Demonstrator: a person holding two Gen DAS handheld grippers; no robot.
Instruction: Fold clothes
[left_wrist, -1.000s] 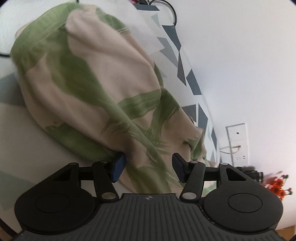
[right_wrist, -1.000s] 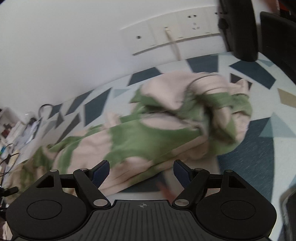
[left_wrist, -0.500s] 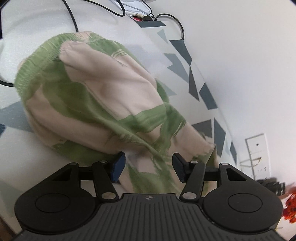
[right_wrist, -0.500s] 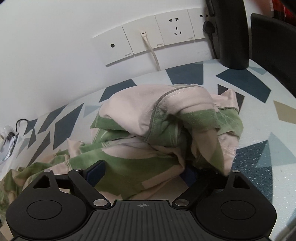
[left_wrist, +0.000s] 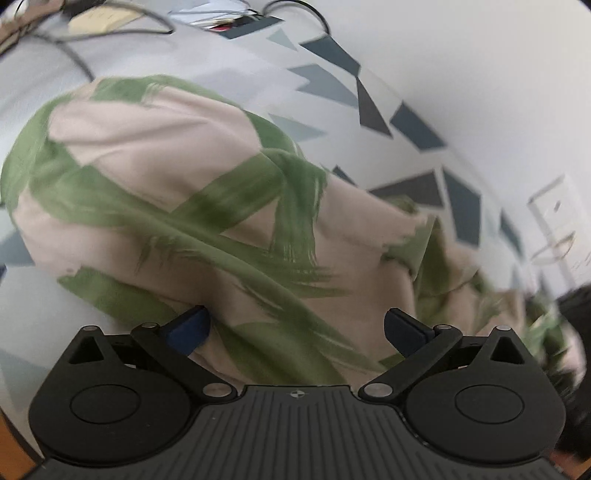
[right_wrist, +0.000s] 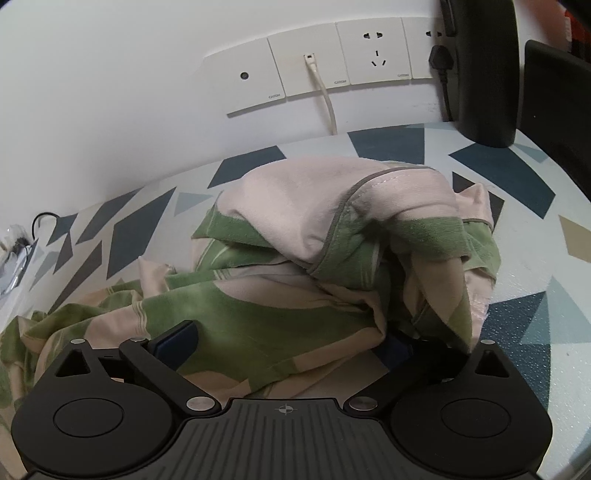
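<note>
A crumpled pink garment with green brush-stroke patches (left_wrist: 229, 206) lies in a heap on the patterned table cover. In the left wrist view my left gripper (left_wrist: 295, 330) hovers over one end of it. Its jaws are opening wide, and cloth lies between the blue pads (left_wrist: 188, 328) without being pinched. In the right wrist view the other, bunched end of the garment (right_wrist: 332, 229) sits in front of my right gripper (right_wrist: 286, 347). Those jaws are also opening, with cloth between them. A fold drapes over the right pad (right_wrist: 395, 350) and partly hides it.
The table cover (right_wrist: 517, 177) is pale with dark blue and grey shapes. A white wall with a row of sockets (right_wrist: 314, 77) and a plugged-in white cable stands just behind. A black object (right_wrist: 480, 74) stands at the back right. Cables and papers (left_wrist: 103, 22) lie at the far left end.
Both grippers' jaws have spread and let the cloth go. The left gripper has swung and rolled, so more of the garment and the wall now shows. The right end has settled into a heap.
</note>
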